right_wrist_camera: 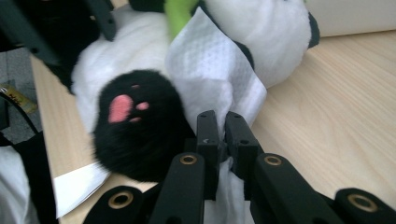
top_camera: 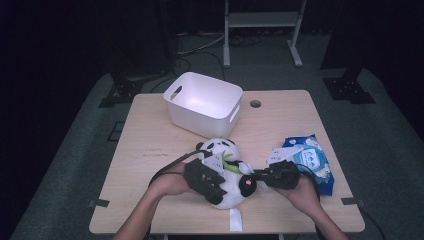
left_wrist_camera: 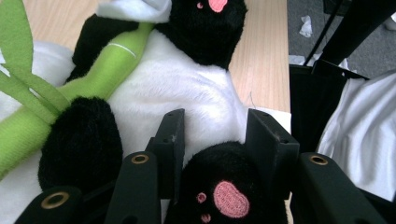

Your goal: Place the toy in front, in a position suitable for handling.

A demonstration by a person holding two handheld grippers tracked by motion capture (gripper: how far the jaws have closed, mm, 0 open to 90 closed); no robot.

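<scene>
Plush panda on its back at the near middle of the table, head toward the white bin, green bamboo stalk across its chest. Left gripper clamped at a narrow gap on one black foot — pink pad facing the camera, jaws pressed into the fur on either side. Right gripper pinched nearly closed on a white wipe, the sheet draped against the belly just beside the other foot. Wipes pack lying to the right, near the right hand. Judged as a cleaning job in its middle stretch: toy steadied, wipe out of the pack and in contact with the fur. Extent of fur already wiped — cannot tell, no marks or damp patches visible. Bin looks empty from above; likely left to do: finishing the wipe-down, then probably dropping the toy or the used sheet in there.
</scene>
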